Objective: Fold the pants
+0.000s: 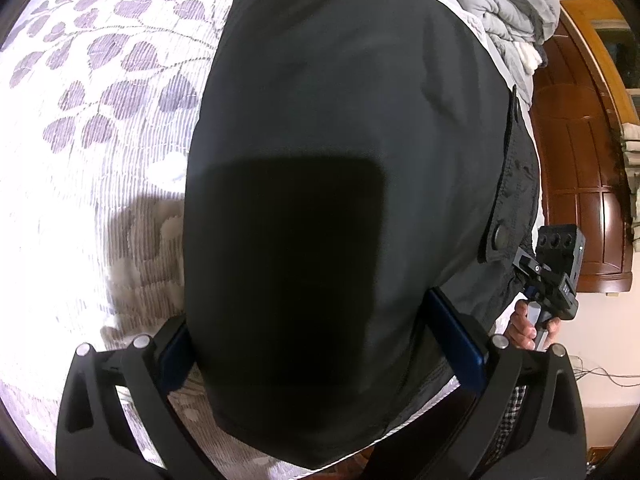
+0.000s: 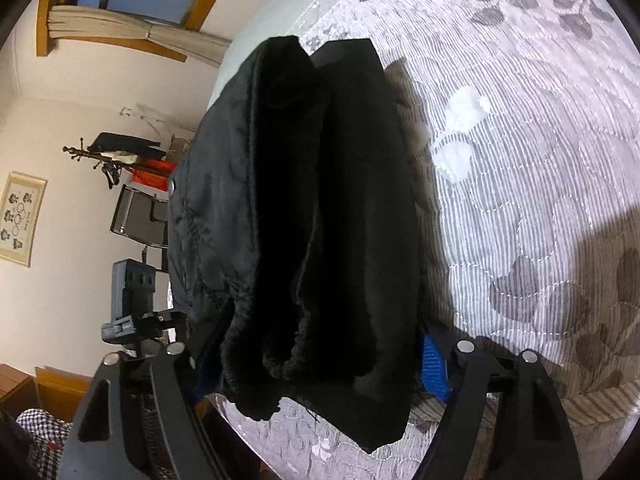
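The black pants (image 1: 340, 120) lie on a bed with a white and purple leaf-print cover (image 1: 100, 120). My left gripper (image 1: 320, 340) has its blue-padded jaws set wide on either side of a pants fold, with the cloth filling the gap between them. In the right wrist view the pants (image 2: 320, 200) hang bunched, fleece lining showing, between the jaws of my right gripper (image 2: 316, 364); one blue pad (image 2: 434, 366) shows at the right. The right gripper also shows in the left wrist view (image 1: 556, 272), held in a hand at the waistband end.
A grey quilt (image 1: 508, 12) is piled at the far end of the bed. A wooden door (image 1: 580, 152) stands to the right. In the right wrist view, a coat stand (image 2: 116, 156), a chair (image 2: 140, 216) and a curtained window (image 2: 132, 0) are to the left of the bed.
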{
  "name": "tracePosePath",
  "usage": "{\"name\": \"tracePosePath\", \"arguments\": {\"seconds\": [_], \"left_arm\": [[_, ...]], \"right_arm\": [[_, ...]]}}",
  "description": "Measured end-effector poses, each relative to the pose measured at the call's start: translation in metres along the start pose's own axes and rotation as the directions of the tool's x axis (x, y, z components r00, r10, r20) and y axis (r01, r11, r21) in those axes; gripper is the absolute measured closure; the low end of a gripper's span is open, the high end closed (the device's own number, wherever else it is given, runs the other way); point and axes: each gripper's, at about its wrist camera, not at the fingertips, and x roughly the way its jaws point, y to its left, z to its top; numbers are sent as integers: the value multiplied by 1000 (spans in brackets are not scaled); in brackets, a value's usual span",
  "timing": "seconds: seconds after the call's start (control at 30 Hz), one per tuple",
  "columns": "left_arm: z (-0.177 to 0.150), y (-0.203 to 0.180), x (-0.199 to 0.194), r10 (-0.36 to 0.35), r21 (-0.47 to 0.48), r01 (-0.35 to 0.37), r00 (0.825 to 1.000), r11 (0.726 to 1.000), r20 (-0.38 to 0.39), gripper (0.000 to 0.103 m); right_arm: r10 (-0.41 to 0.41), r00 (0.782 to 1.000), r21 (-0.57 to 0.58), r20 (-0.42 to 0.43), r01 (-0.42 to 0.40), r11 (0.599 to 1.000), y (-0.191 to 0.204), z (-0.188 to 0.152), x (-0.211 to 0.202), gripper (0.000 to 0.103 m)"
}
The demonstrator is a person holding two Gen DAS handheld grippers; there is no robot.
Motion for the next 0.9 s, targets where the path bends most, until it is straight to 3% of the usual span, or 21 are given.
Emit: {"name": "tracePosePath", "arguments": {"seconds": [0.17, 0.57, 0.77, 0.9], "left_arm": [[-3, -2, 1, 13, 21, -13, 1000, 1000, 14, 6], [-3, -1, -6, 22, 50, -24, 999, 998, 35, 28], [-7, 4, -19, 23, 82, -29, 997, 996, 72, 44], [-9, -2, -29, 3, 121, -16, 994, 992, 110, 63]], "right_arm": [[5, 1000, 5, 8, -5, 1000, -4, 3, -2, 25], [-36, 998, -64, 42, 39, 997, 20, -1, 0, 52], [-63, 995, -124, 71, 71, 990, 40, -7, 0, 60], [-59, 995, -116, 84, 68, 991, 44, -9, -1, 62]]}}
